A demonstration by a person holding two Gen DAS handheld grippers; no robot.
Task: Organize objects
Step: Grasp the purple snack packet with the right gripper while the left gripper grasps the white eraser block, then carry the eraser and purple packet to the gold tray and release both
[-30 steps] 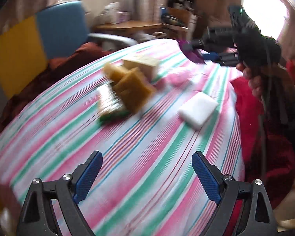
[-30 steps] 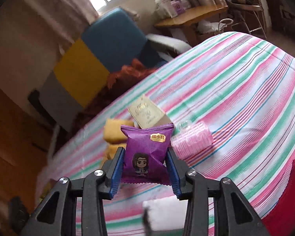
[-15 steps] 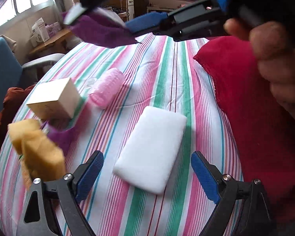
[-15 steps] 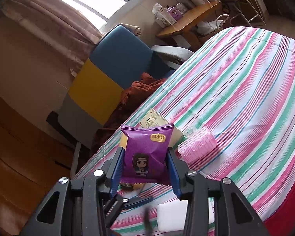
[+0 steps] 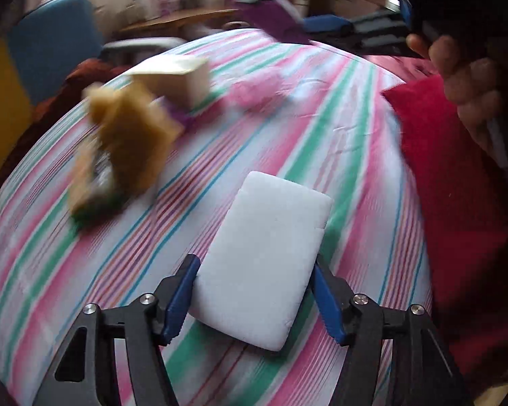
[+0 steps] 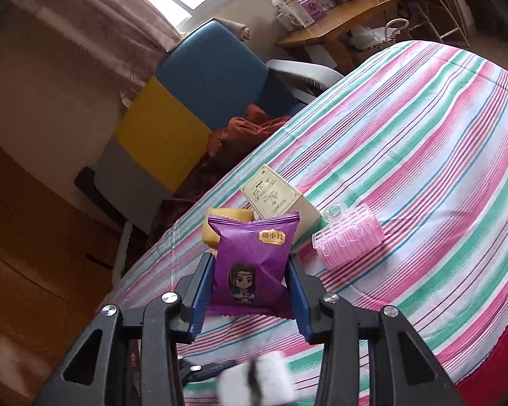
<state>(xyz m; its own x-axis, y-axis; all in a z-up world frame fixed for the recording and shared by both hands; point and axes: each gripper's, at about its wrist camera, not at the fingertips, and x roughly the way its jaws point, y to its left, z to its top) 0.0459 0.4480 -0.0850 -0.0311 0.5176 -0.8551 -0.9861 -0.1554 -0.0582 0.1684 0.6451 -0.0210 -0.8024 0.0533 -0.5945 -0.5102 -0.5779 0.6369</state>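
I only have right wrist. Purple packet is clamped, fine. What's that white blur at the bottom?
Observer: A flat white sponge block on the striped cloth, lying between the left gripper fingers.
Operator: Gripped yet?
Observer: Jaws are closing around it; I can't confirm firm pad contact yet.
Operator: Anything beside it?
Observer: Yellow sponges to its left, apart from it; red fabric to its right.

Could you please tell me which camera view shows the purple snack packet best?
The right wrist view: the purple snack packet sits sharp and front-on, its label legible, clamped in the right gripper. The left wrist view shows only a blurred purple edge near the top.
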